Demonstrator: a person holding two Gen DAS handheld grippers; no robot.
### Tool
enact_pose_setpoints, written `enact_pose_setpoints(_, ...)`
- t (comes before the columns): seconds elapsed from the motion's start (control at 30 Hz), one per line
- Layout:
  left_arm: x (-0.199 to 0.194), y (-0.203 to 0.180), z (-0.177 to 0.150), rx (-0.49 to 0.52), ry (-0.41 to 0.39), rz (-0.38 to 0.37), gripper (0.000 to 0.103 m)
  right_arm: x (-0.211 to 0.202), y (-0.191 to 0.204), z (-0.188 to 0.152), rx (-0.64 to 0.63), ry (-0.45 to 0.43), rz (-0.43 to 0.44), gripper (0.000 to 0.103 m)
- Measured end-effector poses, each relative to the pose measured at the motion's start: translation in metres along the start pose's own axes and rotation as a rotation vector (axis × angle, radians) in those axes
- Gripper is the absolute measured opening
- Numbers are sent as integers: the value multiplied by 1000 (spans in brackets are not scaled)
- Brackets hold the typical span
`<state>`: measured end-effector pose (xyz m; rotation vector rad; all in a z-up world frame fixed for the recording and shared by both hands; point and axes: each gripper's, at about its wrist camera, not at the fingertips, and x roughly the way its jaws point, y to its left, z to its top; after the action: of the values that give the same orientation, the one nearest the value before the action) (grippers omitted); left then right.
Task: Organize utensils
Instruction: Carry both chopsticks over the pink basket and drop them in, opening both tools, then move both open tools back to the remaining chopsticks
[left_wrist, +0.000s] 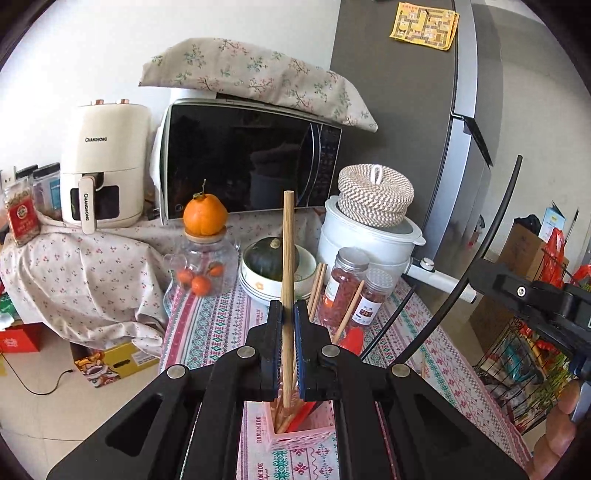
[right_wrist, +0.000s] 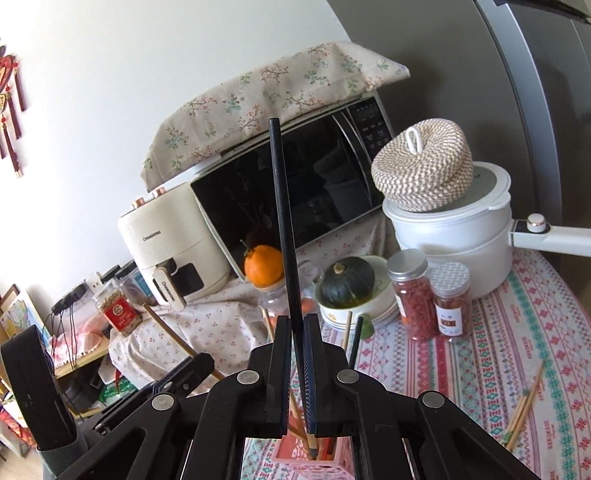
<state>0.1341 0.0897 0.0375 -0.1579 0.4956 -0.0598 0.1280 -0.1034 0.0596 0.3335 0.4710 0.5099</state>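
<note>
My left gripper (left_wrist: 289, 314) is shut on a light wooden chopstick (left_wrist: 288, 258) that stands upright, its lower end in the pink holder (left_wrist: 295, 437) with other chopsticks below the jaws. My right gripper (right_wrist: 296, 328) is shut on a black chopstick (right_wrist: 282, 221), also upright, its lower tip over the same pink holder (right_wrist: 314, 467). Several more wooden chopsticks (left_wrist: 317, 288) stick up beyond the left gripper. Loose chopsticks (right_wrist: 524, 406) lie on the patterned tablecloth (right_wrist: 480, 369) at the right.
Behind stand a microwave (left_wrist: 243, 158), an air fryer (left_wrist: 103, 177), a white pot (right_wrist: 454, 240) with a woven basket on it, two spice jars (right_wrist: 432, 295), a bowl holding a green squash (right_wrist: 347, 280) and a glass jar topped by an orange (left_wrist: 205, 216). A wire rack (left_wrist: 524, 369) stands right.
</note>
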Motion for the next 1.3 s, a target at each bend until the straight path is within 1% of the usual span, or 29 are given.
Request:
enact_pose_setpoints(0.2, 10, 7, -1, -39, 40, -13, 7, 26, -3, -11, -8, 40, -22, 5)
enact_pose_setpoints(0.23, 11, 7, -2, -43, 53, -12, 8, 30, -6, -13, 3, 45, -11, 8)
enact_pose_setpoints(0.27, 10, 7, -2, -44, 64, -10, 11, 32, -9, -14, 21, 50, 5, 11)
enact_pose_setpoints(0.33, 9, 6, -3, -40, 79, -9, 26, 34, -14, -14, 52, 67, 19, 13)
enact_pose_setpoints(0.4, 3, 6, -5, -42, 79, -6, 63, 30, -18, -12, 64, 67, 19, 18)
enact_pose_setpoints(0.47, -4, 8, -6, -61, 81, -14, 73, 21, -20, -10, 65, 59, 11, 34)
enact_pose_setpoints(0.5, -6, 8, -6, -71, 92, -22, 78, 16, -21, -8, 65, 54, 7, 37)
enact_pose_setpoints(0.57, -10, 8, -8, -90, 126, -34, 83, 2, -25, -4, 68, 43, 4, 49)
enact_pose_setpoints(0.6, -12, 8, -10, -92, 138, -36, 86, -5, -28, -3, 70, 37, 0, 52)
enact_pose_setpoints(0.67, -18, 4, -14, -80, 160, -35, 91, -20, -34, 0, 73, 23, -6, 64)
enact_pose_setpoints(0.73, -26, -1, -19, -64, 169, -49, 96, -34, -41, 2, 76, 15, -23, 72)
enact_pose_setpoints(0.77, -29, -3, -21, -59, 175, -58, 101, -40, -44, 2, 72, 14, -35, 75)
enact_pose_setpoints(0.8, -34, -6, -23, -57, 179, -71, 103, -46, -47, 2, 65, 15, -51, 77)
enact_pose_setpoints(0.87, -42, -10, -27, -61, 185, -101, 103, -57, -52, 0, 45, 17, -89, 85)
enact_pose_setpoints(0.9, -45, -12, -30, -64, 194, -115, 103, -62, -55, -2, 34, 20, -109, 86)
enact_pose_setpoints(0.97, -49, -16, -36, -72, 217, -143, 103, -71, -62, -7, 14, 30, -149, 94)
enact_pose_setpoints(1.03, -52, -22, -41, -77, 241, -163, 103, -79, -69, -13, -1, 48, -185, 97)
enact_pose_setpoints(1.17, -53, -36, -54, -57, 285, -173, 103, -90, -86, -26, -2, 98, -236, 100)
enact_pose_setpoints(1.3, -45, -52, -68, -15, 332, -161, 103, -96, -104, -39, -21, 155, -285, 101)
